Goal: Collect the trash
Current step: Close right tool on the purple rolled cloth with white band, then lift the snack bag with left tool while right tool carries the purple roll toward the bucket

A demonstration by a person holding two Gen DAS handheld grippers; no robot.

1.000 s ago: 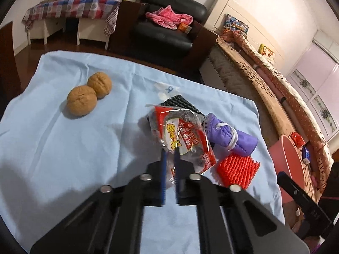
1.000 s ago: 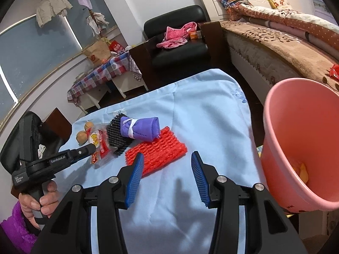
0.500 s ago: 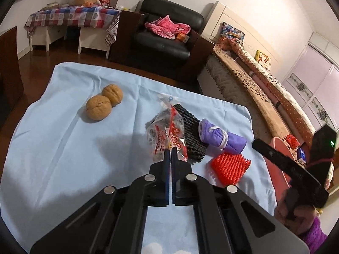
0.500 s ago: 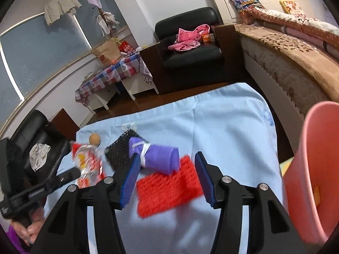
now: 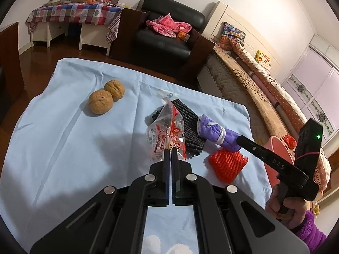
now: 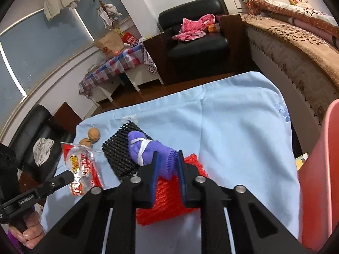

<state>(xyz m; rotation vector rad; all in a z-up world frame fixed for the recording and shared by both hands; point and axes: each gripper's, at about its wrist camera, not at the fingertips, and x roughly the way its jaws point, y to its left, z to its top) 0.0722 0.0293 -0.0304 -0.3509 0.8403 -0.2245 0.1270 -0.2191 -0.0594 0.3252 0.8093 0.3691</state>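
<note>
Two grippers: both over a light blue cloth [image 5: 63, 148] spread on a table, each closed on a piece of trash.
Left gripper [image 5: 169, 150]: jaws pinched fully together on the near edge of a clear and red snack wrapper [image 5: 167, 131], which stands up from the fingertips, lifted off the cloth.
Right gripper [image 6: 167, 158]: jaws have just been closing and now stand narrow, pressed on the near end of a rolled purple mask [image 6: 148, 148].
Purple mask: tied with its white strap, lying partly on a black foam net [image 6: 120, 152] and partly over a red foam net [image 6: 167, 194].
Red foam net: flat on the cloth, directly under the right gripper's fingers.
Walnuts [image 5: 106, 101]: two, touching each other, far left on the cloth, well apart from the trash.
Pink bin [image 6: 317, 169]: beside the table at the right edge.
Left wrist view only: the right hand [image 5: 286, 209] in a purple sleeve gripping its handle, with a green light lit on the device; the right gripper's tip reaching the mask.
Right wrist view only: the mask squeezed between blue pads [image 6: 154, 169]; the left hand [image 6: 27, 228] at the lower left; the wrapper's printed face; a window with clothes hanging in the far left.
</note>
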